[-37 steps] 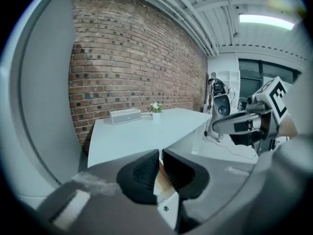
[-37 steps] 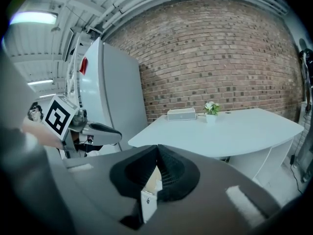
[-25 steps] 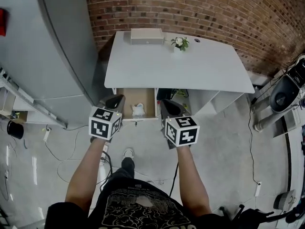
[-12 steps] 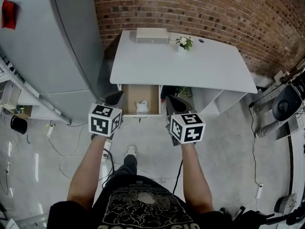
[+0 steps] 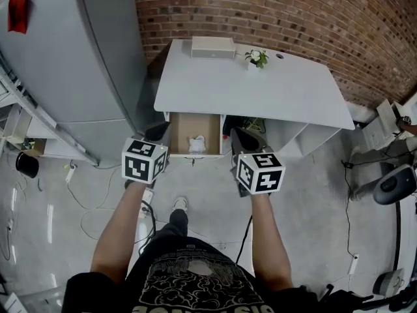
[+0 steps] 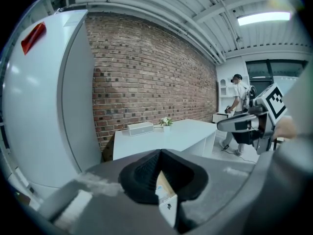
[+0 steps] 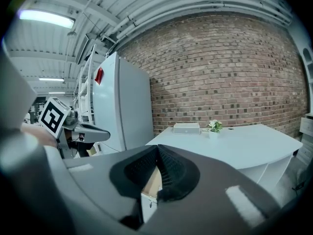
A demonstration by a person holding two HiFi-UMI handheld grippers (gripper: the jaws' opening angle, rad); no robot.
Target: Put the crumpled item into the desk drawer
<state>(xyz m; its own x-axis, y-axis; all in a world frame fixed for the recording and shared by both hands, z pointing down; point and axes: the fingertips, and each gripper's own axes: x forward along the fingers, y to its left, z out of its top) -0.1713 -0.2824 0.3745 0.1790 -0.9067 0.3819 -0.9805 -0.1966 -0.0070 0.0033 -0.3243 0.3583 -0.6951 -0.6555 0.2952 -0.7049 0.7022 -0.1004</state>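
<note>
The white desk (image 5: 247, 90) has its drawer (image 5: 194, 124) pulled open, brown inside. A crumpled white item (image 5: 197, 143) lies in the drawer near its front. My left gripper (image 5: 159, 134) hangs just left of the drawer front, shut and empty. My right gripper (image 5: 246, 140) hangs just right of it, also shut and empty. In the left gripper view the left gripper's (image 6: 159, 153) pads meet, with the drawer's (image 6: 166, 202) corner showing below them. The right gripper view shows the same for the right gripper (image 7: 157, 148) and the drawer (image 7: 149, 199).
A tall grey cabinet (image 5: 78, 57) stands left of the desk, with a brick wall (image 5: 293, 12) behind. A grey box (image 5: 212, 47) and a small plant (image 5: 257, 58) sit at the desk's back. Cables (image 5: 78, 207) trail on the floor. An office chair (image 5: 396, 186) stands at right.
The desk has shifted up and right in the head view, so both grippers sit slightly farther back from the drawer. The crumpled item stays in the drawer. Both grippers remain shut.
</note>
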